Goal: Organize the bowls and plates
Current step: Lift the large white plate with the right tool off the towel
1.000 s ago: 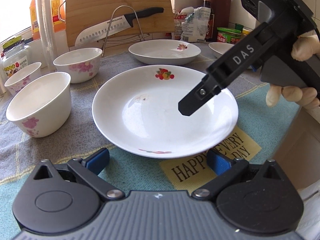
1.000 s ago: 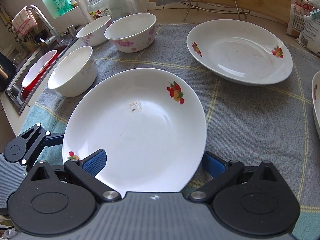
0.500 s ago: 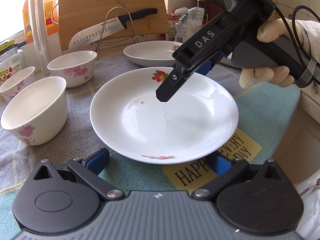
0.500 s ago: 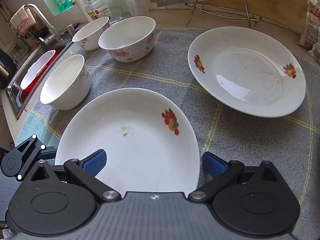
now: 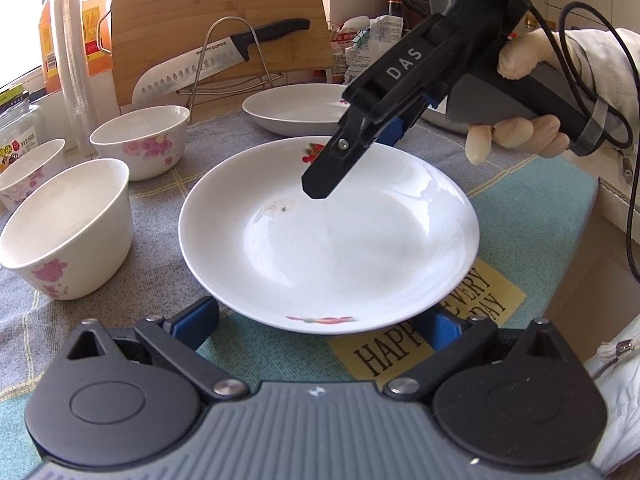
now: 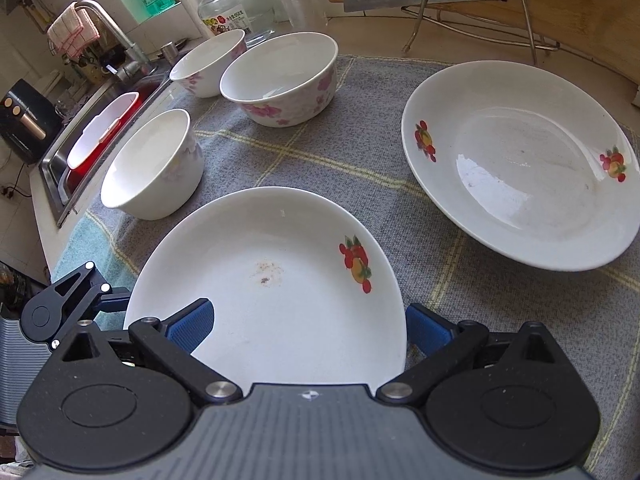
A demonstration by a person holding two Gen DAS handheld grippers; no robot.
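Observation:
A white plate with a fruit print (image 5: pixel 332 248) (image 6: pixel 276 292) lies on the cloth mat in front of both grippers. My left gripper (image 5: pixel 316 326) is open, its blue pads (image 5: pixel 196 316) at the plate's near rim. My right gripper (image 6: pixel 308 328) is open and hovers over the plate's far side; it shows in the left wrist view (image 5: pixel 360 144). A second fruit-print plate (image 6: pixel 520 164) (image 5: pixel 296 110) lies behind. Three white floral bowls (image 5: pixel 68 224) (image 5: pixel 142 140) (image 5: pixel 30 172) stand at the left.
A wooden cutting board (image 5: pixel 216 20) and a knife on a wire stand (image 5: pixel 212 64) are at the back. A glass jar (image 6: pixel 236 8), a roll of plastic cups (image 5: pixel 70 60) and a sink (image 6: pixel 92 136) are at the left. The counter edge (image 5: pixel 600 208) runs at the right.
My right gripper has moved forward over the plate toward the second plate. The plate has shifted slightly nearer to the left gripper's pads.

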